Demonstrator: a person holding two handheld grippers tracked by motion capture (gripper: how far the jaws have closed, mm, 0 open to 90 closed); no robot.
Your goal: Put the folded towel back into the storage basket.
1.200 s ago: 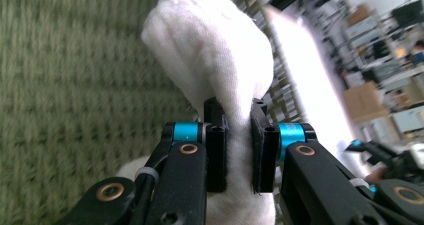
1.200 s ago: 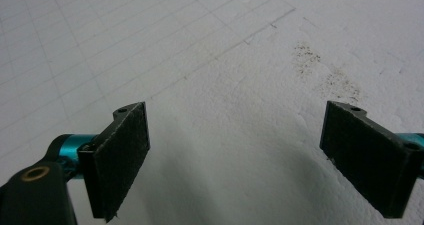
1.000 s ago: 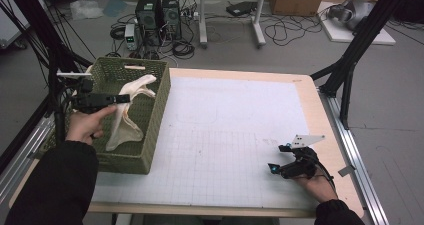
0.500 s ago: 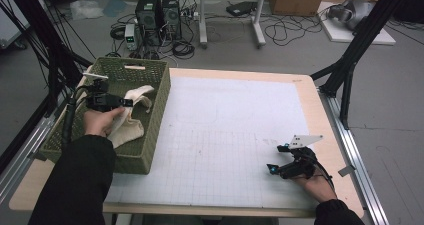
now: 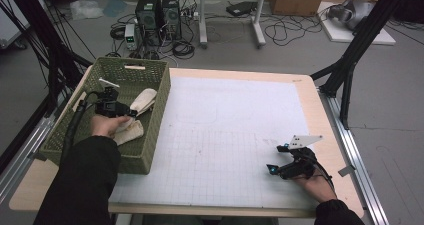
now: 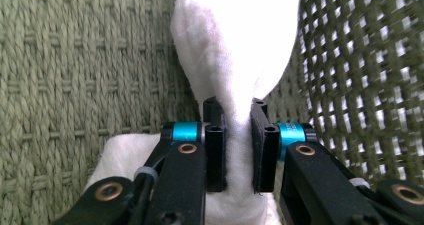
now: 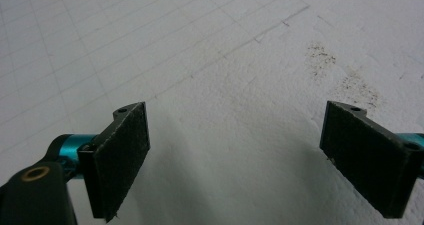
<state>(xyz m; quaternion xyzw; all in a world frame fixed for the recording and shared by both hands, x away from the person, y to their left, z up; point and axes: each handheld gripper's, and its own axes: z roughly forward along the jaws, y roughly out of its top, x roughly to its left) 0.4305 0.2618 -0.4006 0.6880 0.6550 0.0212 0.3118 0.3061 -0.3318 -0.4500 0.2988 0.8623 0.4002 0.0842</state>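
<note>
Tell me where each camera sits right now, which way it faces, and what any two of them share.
High view: above the person's side, looking forward and down on the table; both forearms, left tongs in the green basket, right tongs.
Left gripper view: rides the left tongs, looking into the basket; jaws clamp the white cloth.
Right gripper view: rides the right tongs, facing the bare grid mat; jaws wide apart.
Shared: high and left gripper views both show cloth and basket.
</note>
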